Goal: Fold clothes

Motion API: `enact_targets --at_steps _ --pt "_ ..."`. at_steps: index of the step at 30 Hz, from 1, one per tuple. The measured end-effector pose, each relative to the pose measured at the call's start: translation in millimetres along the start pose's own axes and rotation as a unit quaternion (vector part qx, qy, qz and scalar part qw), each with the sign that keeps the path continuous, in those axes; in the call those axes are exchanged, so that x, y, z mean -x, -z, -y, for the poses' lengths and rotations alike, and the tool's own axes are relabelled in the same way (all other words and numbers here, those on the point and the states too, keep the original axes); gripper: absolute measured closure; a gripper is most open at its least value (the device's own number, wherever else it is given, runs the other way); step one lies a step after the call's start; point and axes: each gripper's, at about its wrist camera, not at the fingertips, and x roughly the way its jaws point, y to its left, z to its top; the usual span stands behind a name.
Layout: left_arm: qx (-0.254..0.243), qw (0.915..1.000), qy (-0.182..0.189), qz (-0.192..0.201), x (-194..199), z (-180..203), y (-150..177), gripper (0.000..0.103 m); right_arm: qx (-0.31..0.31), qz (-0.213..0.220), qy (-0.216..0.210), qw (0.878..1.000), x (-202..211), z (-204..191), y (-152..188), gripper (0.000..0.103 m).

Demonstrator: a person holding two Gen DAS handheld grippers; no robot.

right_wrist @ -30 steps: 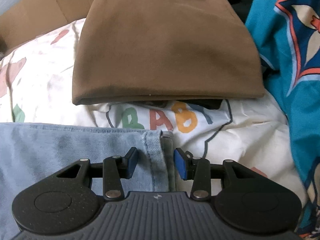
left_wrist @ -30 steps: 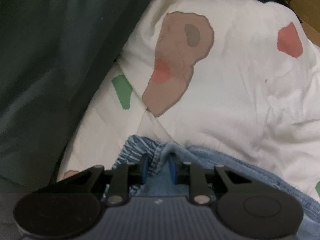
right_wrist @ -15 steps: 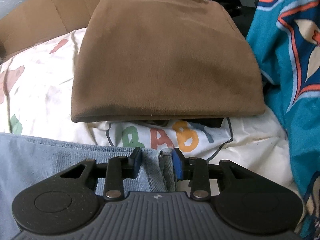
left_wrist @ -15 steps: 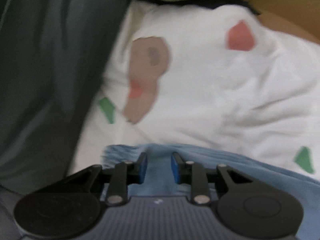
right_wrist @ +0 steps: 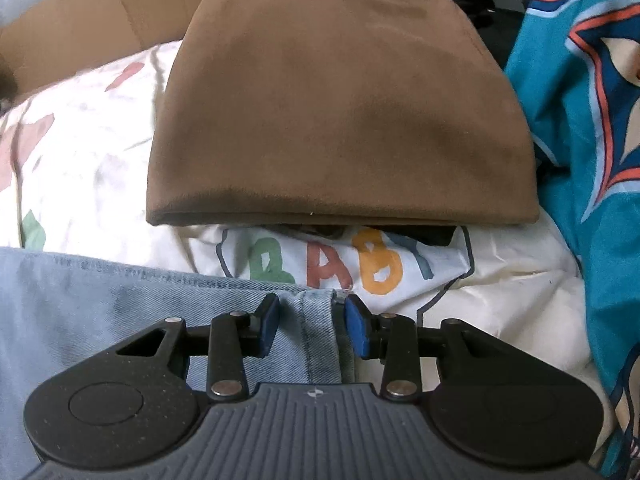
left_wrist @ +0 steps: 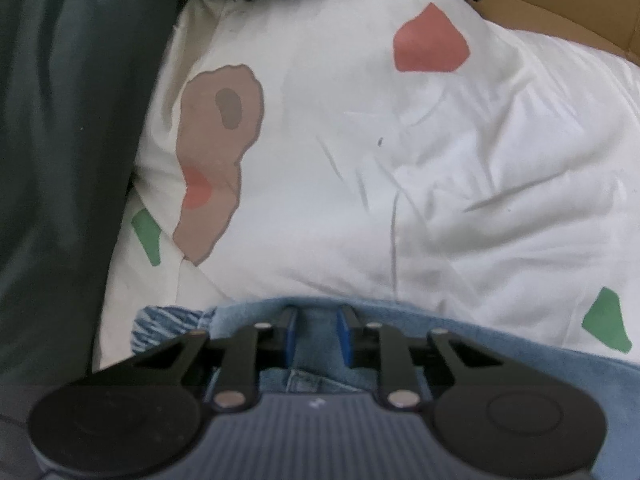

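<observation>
Light blue jeans (left_wrist: 500, 344) lie across a white printed bedsheet (left_wrist: 360, 180). In the left wrist view my left gripper (left_wrist: 317, 322) is shut on a fold of the denim, which rises between and just over the blue pads. A frayed hem (left_wrist: 168, 320) sticks out to its left. In the right wrist view the jeans (right_wrist: 100, 304) spread to the left. My right gripper (right_wrist: 312, 320) is shut on the stitched hem at the denim's right edge, with the fabric running back under the gripper body.
A folded brown garment (right_wrist: 340, 100) lies just beyond the right gripper on the sheet (right_wrist: 88, 152), above a "BABY" print (right_wrist: 344, 264). Teal patterned cloth (right_wrist: 580, 140) borders the right. Dark green fabric (left_wrist: 60, 160) lies along the left. Cardboard (right_wrist: 100, 12) stands behind.
The right fingers narrowed onto the hem and the right view shifted toward the brown garment. The left gripper swung right and forward with the denim still in it.
</observation>
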Motion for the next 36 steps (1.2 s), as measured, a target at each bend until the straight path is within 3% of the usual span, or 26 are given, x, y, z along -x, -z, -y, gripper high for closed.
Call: enact_targets --at_steps 4,24,29,36 --pt "0.016 0.9997 -0.014 -0.008 -3.6 2.4 -2.3 0.083 0.026 -0.001 0.011 1.000 -2.6 -6.6 -0.8 0.084" --pt "0.022 0.9992 -0.031 -0.009 -3.1 11.1 -8.9 0.089 0.031 0.004 0.050 0.998 -15.4 -13.6 -10.4 0.086" --pt "0.028 0.9994 -0.005 0.020 25.1 14.0 -7.4 0.085 0.020 0.004 0.051 0.998 -8.9 -11.9 -12.8 0.086" --pt "-0.012 0.9977 0.049 0.045 64.0 47.3 -5.5 0.080 0.017 0.003 0.068 0.998 -8.1 -16.9 -11.2 0.086"
